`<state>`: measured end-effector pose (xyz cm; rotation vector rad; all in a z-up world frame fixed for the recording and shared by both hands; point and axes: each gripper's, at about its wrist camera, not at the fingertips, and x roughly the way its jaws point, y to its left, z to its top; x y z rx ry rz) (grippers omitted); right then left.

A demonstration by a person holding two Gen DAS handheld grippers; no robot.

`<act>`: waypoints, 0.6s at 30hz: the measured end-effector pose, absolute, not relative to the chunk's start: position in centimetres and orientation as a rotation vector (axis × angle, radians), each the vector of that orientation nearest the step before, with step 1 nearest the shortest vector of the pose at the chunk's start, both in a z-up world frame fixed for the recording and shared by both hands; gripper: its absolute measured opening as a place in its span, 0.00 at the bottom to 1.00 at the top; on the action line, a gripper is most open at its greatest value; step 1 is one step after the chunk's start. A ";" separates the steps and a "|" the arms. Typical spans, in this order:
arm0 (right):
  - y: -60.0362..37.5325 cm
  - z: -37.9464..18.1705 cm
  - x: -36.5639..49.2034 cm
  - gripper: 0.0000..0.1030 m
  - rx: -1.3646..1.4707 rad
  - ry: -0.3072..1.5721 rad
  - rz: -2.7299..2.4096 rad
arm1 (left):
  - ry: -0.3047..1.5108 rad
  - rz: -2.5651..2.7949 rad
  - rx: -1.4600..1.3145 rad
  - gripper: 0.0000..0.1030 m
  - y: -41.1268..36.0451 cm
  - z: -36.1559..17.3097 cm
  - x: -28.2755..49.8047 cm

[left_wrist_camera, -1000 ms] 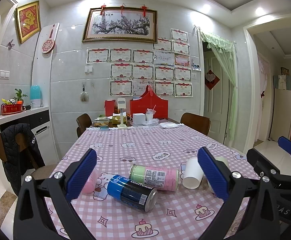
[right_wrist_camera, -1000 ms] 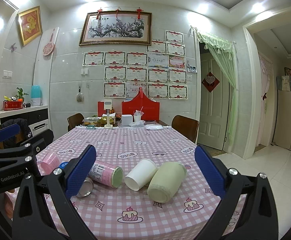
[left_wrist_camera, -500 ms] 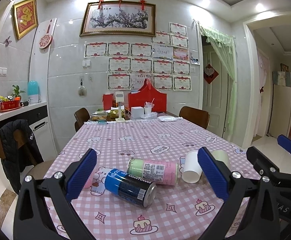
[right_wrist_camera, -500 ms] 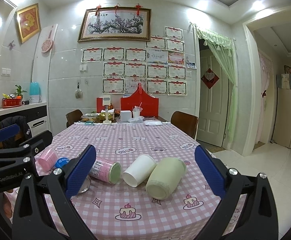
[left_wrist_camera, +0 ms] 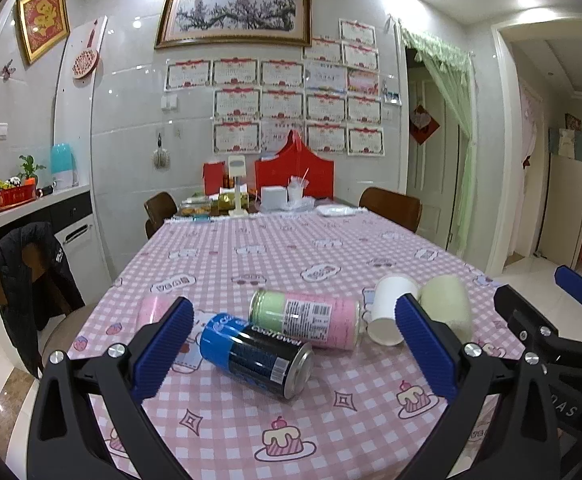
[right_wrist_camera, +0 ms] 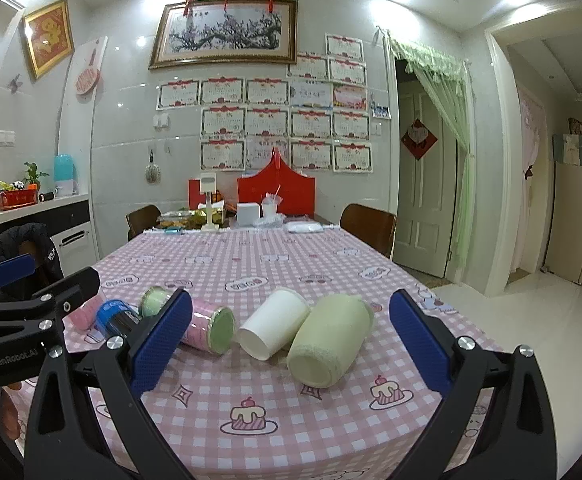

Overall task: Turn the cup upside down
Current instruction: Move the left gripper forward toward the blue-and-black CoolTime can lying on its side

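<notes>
A white paper cup (right_wrist_camera: 271, 329) lies on its side on the pink checked tablecloth (right_wrist_camera: 275, 400), mouth towards me; it also shows in the left wrist view (left_wrist_camera: 391, 308). A pale green cup (right_wrist_camera: 329, 340) lies on its side beside it, also in the left wrist view (left_wrist_camera: 447, 304). My right gripper (right_wrist_camera: 291, 344) is open and empty, above the table's near edge, in front of both cups. My left gripper (left_wrist_camera: 291, 344) is open and empty, in front of a blue can (left_wrist_camera: 257, 354). A pink cup (left_wrist_camera: 153, 312) lies at the left.
A pink and green can (left_wrist_camera: 307, 318) lies behind the blue can. Chairs (right_wrist_camera: 369, 226) stand round the table; one at the left carries a black jacket (left_wrist_camera: 31, 272). Boxes and dishes (right_wrist_camera: 247, 210) crowd the far end. A doorway (right_wrist_camera: 427, 184) is at the right.
Both grippers have drifted slightly towards the objects, which look a little larger and higher in view. Nothing on the table has moved; both grippers stay open.
</notes>
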<state>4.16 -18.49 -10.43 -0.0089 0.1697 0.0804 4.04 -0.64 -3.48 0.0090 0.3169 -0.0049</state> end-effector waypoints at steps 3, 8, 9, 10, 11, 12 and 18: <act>-18.7 -10.8 4.8 0.92 -0.006 0.198 0.082 | 0.353 -0.002 0.007 0.96 -0.7 -4.1 4.9; -19.4 -11.8 5.9 0.92 0.009 0.241 0.078 | 0.427 -0.004 -0.002 0.96 -0.8 -5.4 6.6; -19.6 -12.0 6.2 0.92 0.012 0.249 0.076 | 0.440 -0.003 -0.003 0.96 -0.9 -5.7 7.0; -19.8 -12.1 6.3 0.92 0.017 0.257 0.074 | 0.455 -0.001 -0.004 0.96 -1.0 -6.0 7.3; -20.0 -12.3 6.5 0.92 0.021 0.261 0.072 | 0.467 0.002 -0.006 0.96 -1.0 -6.2 7.7; -20.1 -12.5 6.6 0.92 0.025 0.264 0.069 | 0.484 0.004 -0.010 0.96 -1.0 -6.5 8.0; -21.6 -13.1 7.4 0.92 0.053 0.278 0.038 | 0.601 -0.003 -0.069 0.96 -1.1 -8.2 10.6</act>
